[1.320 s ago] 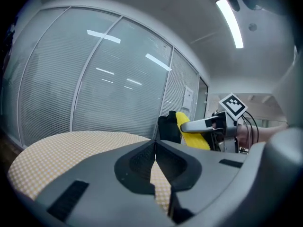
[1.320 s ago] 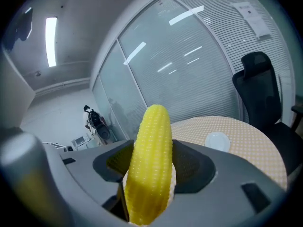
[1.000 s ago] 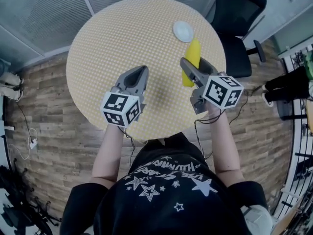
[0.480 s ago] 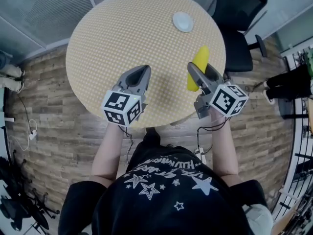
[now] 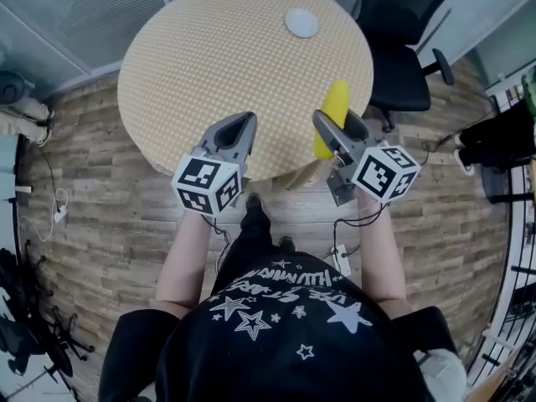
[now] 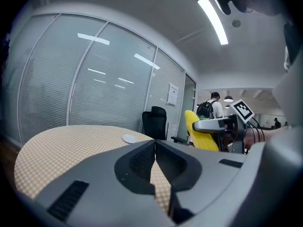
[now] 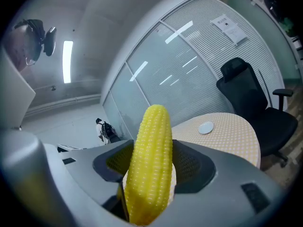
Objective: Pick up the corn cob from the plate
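Right claw (image 5: 335, 126) clamped on corn cob (image 5: 335, 99), over table (image 5: 209, 57) edge | left claw (image 5: 245, 120) pressed together, empty, alongside

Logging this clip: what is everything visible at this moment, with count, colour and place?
corn cob: one, yellow, upright between the right gripper's jaws, off the plate
plate: one, white, small, empty, far side of the table
table: one, round, yellow checked top
office chair: one, black, beyond the table's right edge
floor: grey-brown wood planks, around the table
glass partition: pale blinds, behind the table
bystander: one, dark backpack, far background
left gripper: grey, jaws together, empty, at the table's near edge
right gripper: grey, closed on the corn cob
shirt: black with white stars, bottom of the head view
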Motion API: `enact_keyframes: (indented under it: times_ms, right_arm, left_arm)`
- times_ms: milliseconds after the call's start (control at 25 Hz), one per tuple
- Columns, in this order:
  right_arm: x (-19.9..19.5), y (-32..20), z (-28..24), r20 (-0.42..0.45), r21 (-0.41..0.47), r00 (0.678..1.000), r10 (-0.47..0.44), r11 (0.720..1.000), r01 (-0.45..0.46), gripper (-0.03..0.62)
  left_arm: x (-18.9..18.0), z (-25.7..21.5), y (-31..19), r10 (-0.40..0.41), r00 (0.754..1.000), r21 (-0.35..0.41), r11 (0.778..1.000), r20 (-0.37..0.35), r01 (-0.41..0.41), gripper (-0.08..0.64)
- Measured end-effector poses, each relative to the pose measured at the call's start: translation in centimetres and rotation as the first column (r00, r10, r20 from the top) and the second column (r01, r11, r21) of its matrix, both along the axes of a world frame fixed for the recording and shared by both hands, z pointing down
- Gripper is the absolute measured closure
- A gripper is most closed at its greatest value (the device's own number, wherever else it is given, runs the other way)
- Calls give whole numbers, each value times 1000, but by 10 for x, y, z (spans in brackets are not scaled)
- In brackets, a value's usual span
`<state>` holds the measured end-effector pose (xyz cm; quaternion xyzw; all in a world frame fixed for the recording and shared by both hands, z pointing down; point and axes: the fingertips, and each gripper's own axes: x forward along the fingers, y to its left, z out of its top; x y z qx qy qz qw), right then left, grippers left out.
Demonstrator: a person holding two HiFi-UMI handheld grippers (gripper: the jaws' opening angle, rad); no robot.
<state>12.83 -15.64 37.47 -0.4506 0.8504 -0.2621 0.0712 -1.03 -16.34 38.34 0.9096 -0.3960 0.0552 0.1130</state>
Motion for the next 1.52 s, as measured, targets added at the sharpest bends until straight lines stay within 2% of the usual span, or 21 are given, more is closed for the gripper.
enact_keyframes:
  times_ms: [400, 680, 800, 960, 1240, 1520]
  right_arm:
    - [9, 68, -10, 68, 28, 997, -40, 999, 38, 337]
    - [14, 107, -13, 46, 69, 995, -92, 994, 88, 338]
    - [9, 117, -23, 55, 113, 993, -106, 989, 100, 338]
    - [1, 121, -25, 27, 127, 993, -119, 985, 114, 338]
    - [-1, 122, -18, 16, 102, 996, -90, 991, 88, 339]
    - [-19, 133, -20, 10, 85, 999, -52, 995, 51, 339]
  left_arm:
    - [9, -7, 80, -54, 999, 16, 998, 10, 54, 552]
    - [23, -8, 119, -76, 997, 11, 997, 1, 76, 552]
    - [23, -13, 129, -70, 998, 15, 997, -3, 70, 552]
    - [22, -14, 133, -59, 998, 14, 998, 1, 59, 552]
    - [21, -14, 133, -35, 999, 29, 999, 8, 34, 552]
    - [-4, -20, 144, -18, 1000, 33, 999, 7, 17, 552]
